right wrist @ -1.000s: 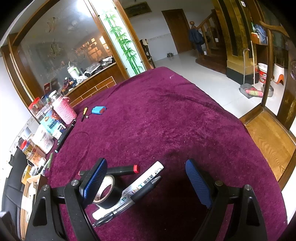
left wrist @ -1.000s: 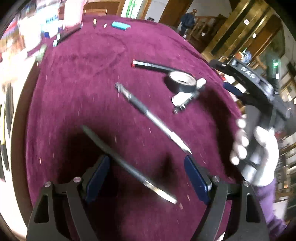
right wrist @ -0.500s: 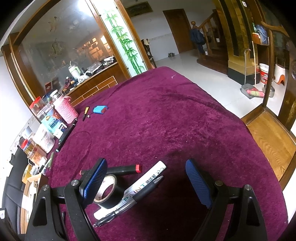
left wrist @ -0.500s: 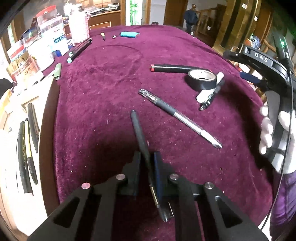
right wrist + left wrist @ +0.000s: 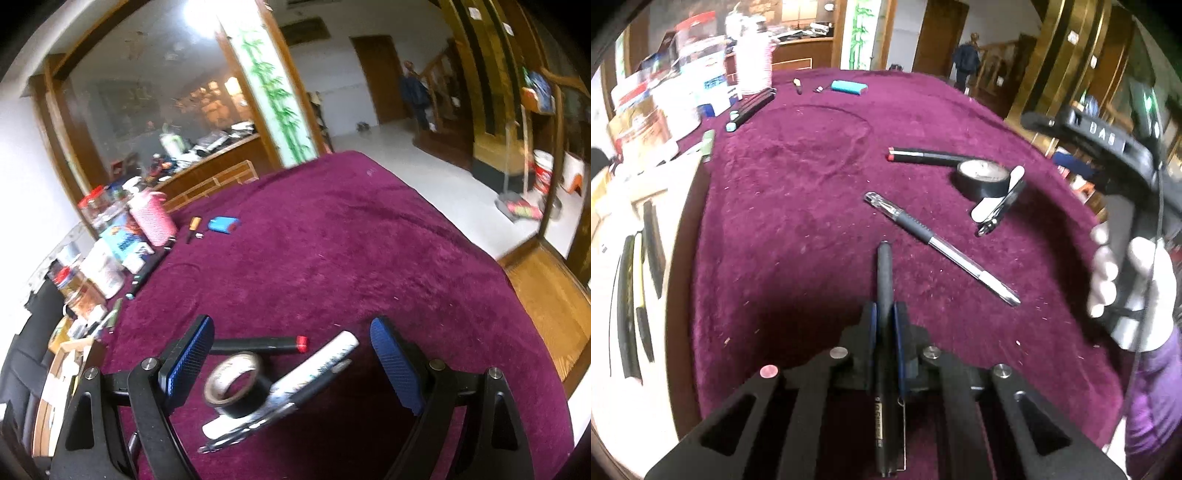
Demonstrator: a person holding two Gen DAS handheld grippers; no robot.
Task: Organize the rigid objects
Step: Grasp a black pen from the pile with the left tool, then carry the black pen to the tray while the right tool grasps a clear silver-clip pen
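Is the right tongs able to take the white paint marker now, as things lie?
Probably yes. The right tongs are open, with the white paint marker between the fingers. A black pen lies against it and may be caught too.

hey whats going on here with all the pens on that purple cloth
A person is tidying pens and small things on a purple cloth, with a handheld gripper in each hand. The left gripper is shut on a black pen, which points forward between its fingers. The right gripper is open and hovers over a roll of black tape, a white paint marker and a red-capped marker, gripping none of them. A clear pen lies loose on the cloth.
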